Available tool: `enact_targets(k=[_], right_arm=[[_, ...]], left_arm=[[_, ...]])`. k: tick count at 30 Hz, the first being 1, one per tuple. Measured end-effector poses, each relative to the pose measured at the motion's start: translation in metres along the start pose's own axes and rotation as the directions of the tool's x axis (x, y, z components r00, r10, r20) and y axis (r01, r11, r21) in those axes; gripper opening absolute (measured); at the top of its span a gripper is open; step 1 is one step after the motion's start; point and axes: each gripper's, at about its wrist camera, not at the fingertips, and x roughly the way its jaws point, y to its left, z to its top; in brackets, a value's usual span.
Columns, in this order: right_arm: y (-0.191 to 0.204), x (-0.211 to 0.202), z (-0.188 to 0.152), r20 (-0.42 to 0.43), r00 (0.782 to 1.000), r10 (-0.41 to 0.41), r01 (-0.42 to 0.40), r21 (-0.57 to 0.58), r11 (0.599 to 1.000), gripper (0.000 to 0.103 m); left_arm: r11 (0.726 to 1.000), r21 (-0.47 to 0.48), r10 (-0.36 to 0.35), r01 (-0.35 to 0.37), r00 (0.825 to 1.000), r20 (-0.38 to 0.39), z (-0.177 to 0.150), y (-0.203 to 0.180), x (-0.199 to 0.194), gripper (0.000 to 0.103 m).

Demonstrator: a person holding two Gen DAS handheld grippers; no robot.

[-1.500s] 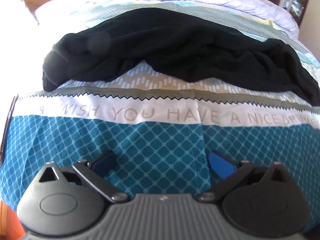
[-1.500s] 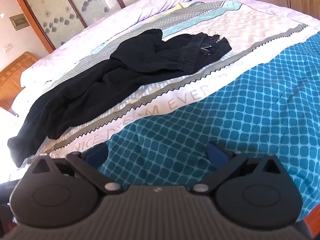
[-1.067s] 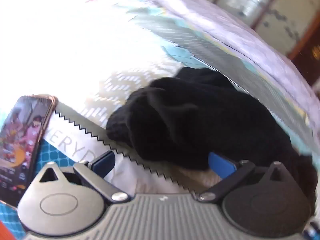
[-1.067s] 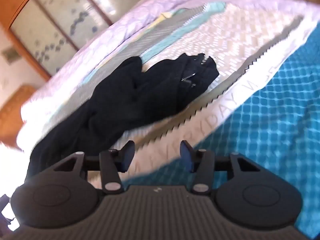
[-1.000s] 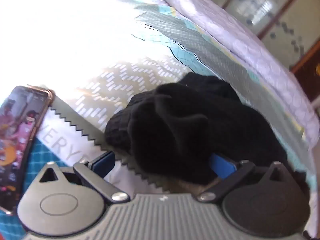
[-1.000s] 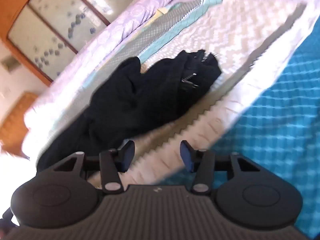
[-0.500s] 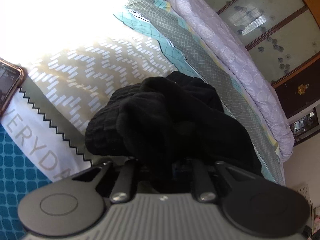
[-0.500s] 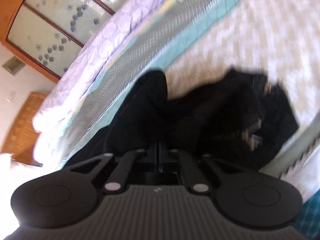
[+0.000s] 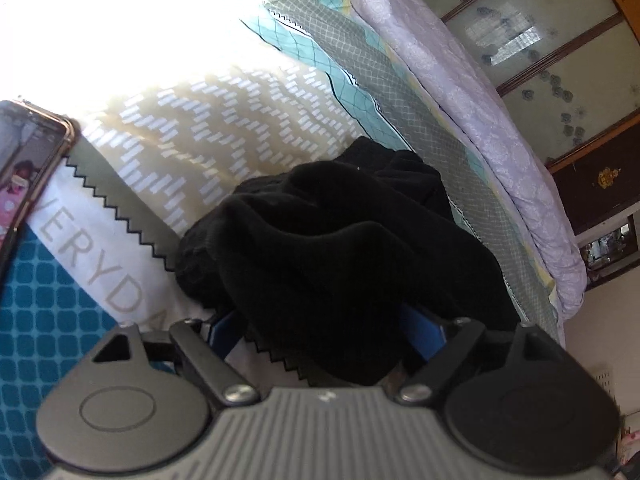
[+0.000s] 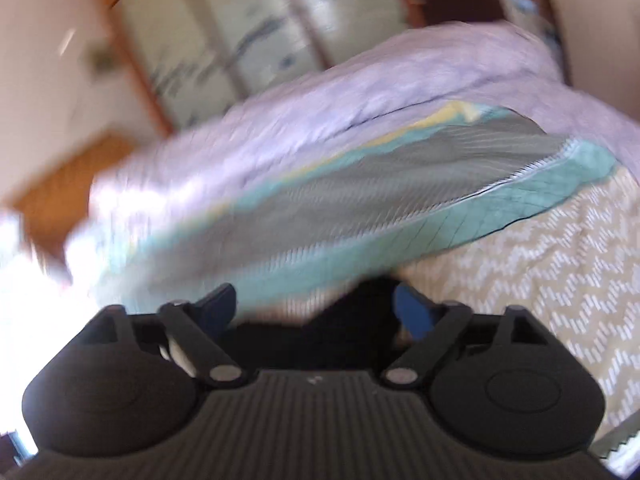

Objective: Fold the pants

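Observation:
The black pants [image 9: 340,248] lie bunched on the patterned bedspread [image 9: 224,120]. In the left wrist view, my left gripper [image 9: 324,330] is open, its blue pads on either side of the near end of the pants, with a fold of black cloth between them. In the blurred right wrist view, my right gripper [image 10: 316,308] is open, with a bit of black cloth [image 10: 360,320] between its fingers, low in the frame. The remainder of the pants is hidden there.
A phone [image 9: 28,168] with a lit screen lies on the bed at the left edge of the left wrist view. A lilac quilt [image 9: 460,92] runs along the far side of the bed. Wardrobe doors [image 9: 560,40] stand behind it.
Both grippers, shut half a second ago, have opened. The left stays at the pants' end. The right view has swung up fast towards the quilt and wardrobe, blurred.

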Motion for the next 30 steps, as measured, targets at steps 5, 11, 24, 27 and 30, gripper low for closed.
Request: enact_targets(k=[5,11,24,27,30], right_arm=[[-0.015,0.039,-0.007,-0.185,0.978,-0.098,0.073,-0.138,0.988,0.008],[-0.050,0.066,0.152,0.143,0.893,-0.426,0.446,-0.165,0.879,0.009],[-0.133,-0.045,-0.009,-0.019,0.987,-0.159,0.147,0.499,0.854,0.063],[-0.133,-0.039,-0.032,-0.065,0.983,-0.169,0.175,0.586,0.791,0.064],[-0.126,-0.024,-0.033,-0.031,0.983,-0.179,0.160,0.608,0.778,0.053]], left_arm=[[0.998,-0.009,-0.056,0.056,0.998,-0.017,0.011,-0.004,0.008,0.011],[0.997,0.007,-0.075,0.075,0.996,0.047,0.017,-0.014,0.000,0.011],[0.998,-0.044,-0.054,0.055,0.998,0.008,0.021,0.003,0.018,0.023],[0.997,-0.043,-0.068,0.068,0.998,0.003,0.018,-0.002,0.010,0.012],[0.997,-0.024,-0.077,0.077,0.997,-0.005,0.015,-0.013,-0.006,0.011]])
